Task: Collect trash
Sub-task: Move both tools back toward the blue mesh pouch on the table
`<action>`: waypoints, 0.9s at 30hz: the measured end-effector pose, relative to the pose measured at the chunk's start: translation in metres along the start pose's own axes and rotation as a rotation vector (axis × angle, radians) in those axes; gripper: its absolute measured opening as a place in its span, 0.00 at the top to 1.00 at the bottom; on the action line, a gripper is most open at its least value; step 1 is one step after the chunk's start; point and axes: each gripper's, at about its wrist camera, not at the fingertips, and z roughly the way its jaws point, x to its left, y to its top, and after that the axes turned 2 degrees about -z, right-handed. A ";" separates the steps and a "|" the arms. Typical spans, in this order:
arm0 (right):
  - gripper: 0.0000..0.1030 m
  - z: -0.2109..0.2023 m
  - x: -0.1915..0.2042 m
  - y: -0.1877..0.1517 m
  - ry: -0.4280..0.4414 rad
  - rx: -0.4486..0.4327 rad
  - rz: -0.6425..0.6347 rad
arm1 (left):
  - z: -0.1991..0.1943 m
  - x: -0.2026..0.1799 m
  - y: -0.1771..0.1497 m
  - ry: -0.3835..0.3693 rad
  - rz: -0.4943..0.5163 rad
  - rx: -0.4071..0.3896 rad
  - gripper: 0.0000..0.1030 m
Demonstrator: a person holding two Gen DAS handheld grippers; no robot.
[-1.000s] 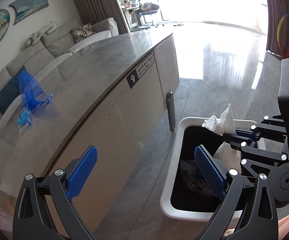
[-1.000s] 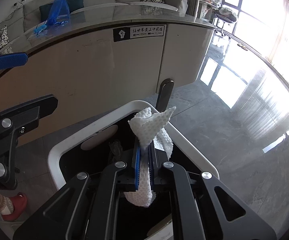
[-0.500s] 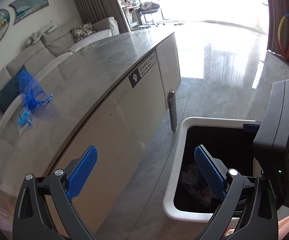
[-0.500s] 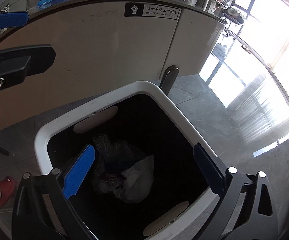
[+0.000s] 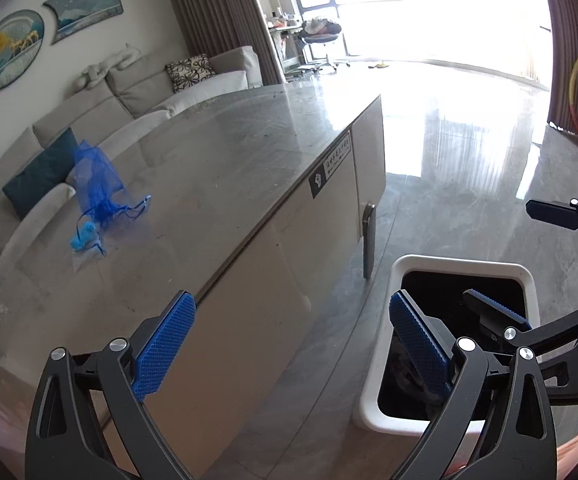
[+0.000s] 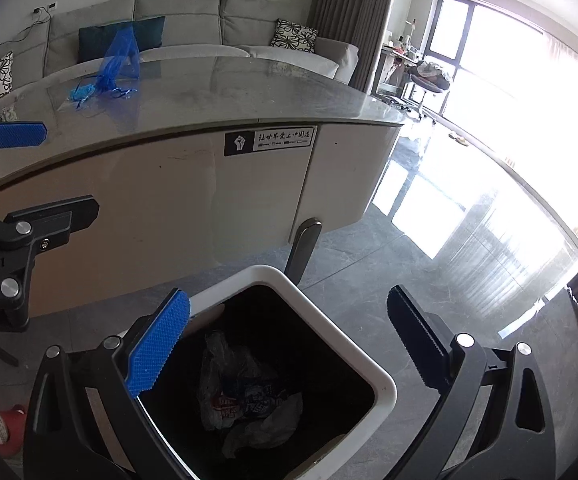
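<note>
Trouble ahead is snagging: both hand-held grippers, left (image 5: pixel 289 344) and right (image 6: pixel 289 336), gape empty over the trash bin (image 6: pixel 385 388), while the blue mesh bag (image 5: pixel 97 184) waits at left on the counter (image 5: pixel 229 160).

Black claw (image 6: pixel 289 334) frames (silver screws) carry blue textured pads (image 6: pixel 157 344).

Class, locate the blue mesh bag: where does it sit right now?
The blue mesh bag lies on the grey countertop, left in the left wrist view, in front of the sofa and up from the floor-standing white bin.
</note>
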 end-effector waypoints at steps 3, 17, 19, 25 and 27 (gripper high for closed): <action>0.05 -0.017 0.005 0.019 0.004 -0.051 -0.011 | -0.012 0.019 0.005 0.023 -0.019 -0.030 0.05; 0.05 -0.026 0.086 0.141 0.085 -0.221 -0.126 | -0.035 0.150 0.027 0.169 -0.138 -0.104 0.04; 0.05 -0.019 0.101 0.159 0.097 -0.229 -0.145 | -0.030 0.172 0.025 0.187 -0.159 -0.089 0.04; 0.05 0.008 0.141 0.203 0.170 -0.226 -0.141 | -0.021 0.235 0.016 0.253 -0.232 -0.078 0.04; 0.05 0.020 0.155 0.216 0.182 -0.221 -0.142 | -0.019 0.248 0.014 0.273 -0.244 -0.088 0.04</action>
